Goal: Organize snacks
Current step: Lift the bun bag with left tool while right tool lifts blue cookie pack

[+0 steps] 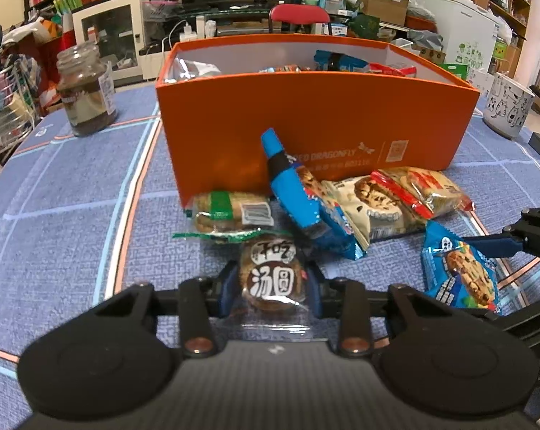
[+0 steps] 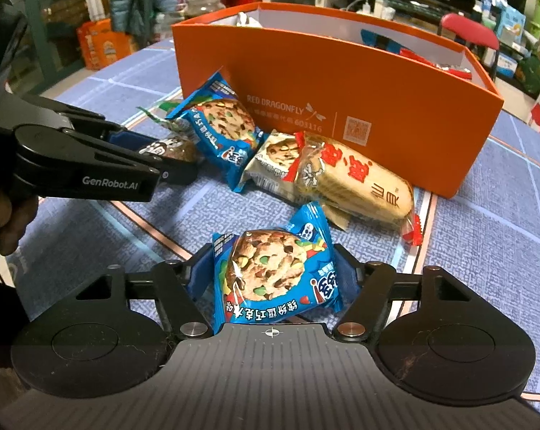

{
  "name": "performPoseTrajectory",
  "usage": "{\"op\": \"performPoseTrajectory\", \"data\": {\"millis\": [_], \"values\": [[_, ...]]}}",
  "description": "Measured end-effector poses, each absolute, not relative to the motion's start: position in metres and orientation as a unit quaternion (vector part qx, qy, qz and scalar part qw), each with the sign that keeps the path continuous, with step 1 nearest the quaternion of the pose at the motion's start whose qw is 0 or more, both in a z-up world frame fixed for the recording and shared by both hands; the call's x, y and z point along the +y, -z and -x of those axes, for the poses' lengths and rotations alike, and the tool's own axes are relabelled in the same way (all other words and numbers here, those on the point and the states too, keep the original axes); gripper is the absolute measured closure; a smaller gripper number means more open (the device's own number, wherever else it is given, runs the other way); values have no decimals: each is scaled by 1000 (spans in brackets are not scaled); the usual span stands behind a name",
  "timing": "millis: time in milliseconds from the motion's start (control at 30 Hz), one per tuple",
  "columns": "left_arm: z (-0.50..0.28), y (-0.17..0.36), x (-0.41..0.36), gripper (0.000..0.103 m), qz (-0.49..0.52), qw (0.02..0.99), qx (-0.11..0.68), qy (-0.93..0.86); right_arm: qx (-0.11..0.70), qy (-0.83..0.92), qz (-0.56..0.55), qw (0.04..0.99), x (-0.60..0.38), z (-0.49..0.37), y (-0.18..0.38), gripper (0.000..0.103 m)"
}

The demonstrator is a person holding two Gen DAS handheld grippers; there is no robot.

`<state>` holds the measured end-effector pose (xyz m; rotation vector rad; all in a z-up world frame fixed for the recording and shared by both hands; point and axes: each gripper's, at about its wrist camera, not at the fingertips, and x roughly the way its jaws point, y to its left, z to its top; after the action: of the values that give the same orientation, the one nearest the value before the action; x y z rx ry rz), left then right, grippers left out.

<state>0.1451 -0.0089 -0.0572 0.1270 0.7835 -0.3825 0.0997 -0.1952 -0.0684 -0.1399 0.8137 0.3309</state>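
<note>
Two grippers each pinched a snack on the tablecloth (image 1: 72, 197) before the orange box (image 1: 316, 122): the left gripper (image 1: 271, 283) held a brown round pack (image 1: 271, 279), the right gripper (image 2: 275, 272) a blue cookie pack (image 2: 273, 276). Other packs (image 2: 352, 179) lay against the box wall.

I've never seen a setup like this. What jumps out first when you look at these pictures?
The big orange cardboard box dominates the middle of the blue patterned tablecloth, already partly filled with snacks. In front of it lies a loose heap of wrapped biscuits. Nearest the cameras, the left gripper pinches a round brown snack in clear wrap, and the right gripper pinches a blue chocolate-chip cookie packet.
</note>
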Motion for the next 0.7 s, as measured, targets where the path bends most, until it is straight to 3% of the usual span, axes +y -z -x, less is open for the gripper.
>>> {"op": "performPoseTrajectory", "data": {"millis": [367,700], "values": [[-136,55,-8,70,-63,901,384,193,392,-159,63,904,-200,-99,67,57],[-134,54,-6,70,-63,899,388,193,391,-161,66,904,-201,-97,67,58]]}}
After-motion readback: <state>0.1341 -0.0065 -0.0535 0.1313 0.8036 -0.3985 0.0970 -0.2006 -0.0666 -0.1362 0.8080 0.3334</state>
